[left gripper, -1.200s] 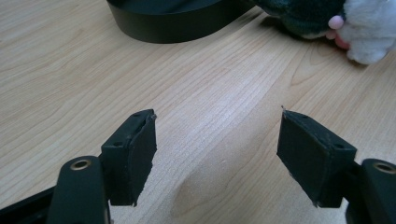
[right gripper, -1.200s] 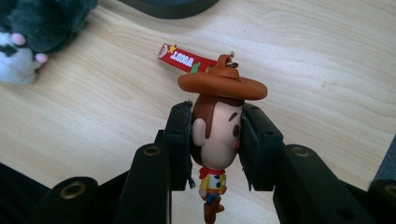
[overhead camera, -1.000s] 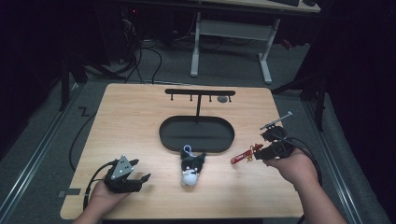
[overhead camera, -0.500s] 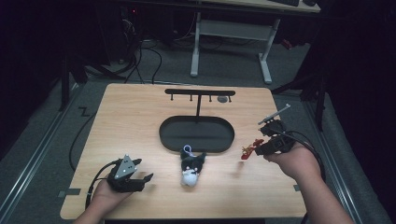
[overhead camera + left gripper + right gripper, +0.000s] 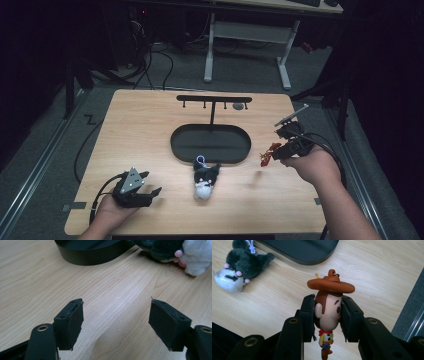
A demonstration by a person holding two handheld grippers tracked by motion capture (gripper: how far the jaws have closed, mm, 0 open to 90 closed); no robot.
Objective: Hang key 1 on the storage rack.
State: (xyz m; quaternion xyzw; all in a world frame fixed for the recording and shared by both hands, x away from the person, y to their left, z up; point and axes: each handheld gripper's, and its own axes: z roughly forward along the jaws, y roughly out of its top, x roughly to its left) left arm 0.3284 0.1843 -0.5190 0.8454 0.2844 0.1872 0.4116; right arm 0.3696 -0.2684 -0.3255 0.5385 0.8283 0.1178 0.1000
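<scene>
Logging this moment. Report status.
Right gripper shut on cowboy figure, lifted. Left gripper open, resting on table. Plush by stand.

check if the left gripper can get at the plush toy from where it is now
Probably yes: the left gripper is open and holds nothing, and bare table lies between it and the plush toy.

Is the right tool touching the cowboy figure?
Touching. In the right gripper view, the right tool has both jaws pressed against the sides of the cowboy figure's head, holding it above the table.
</scene>
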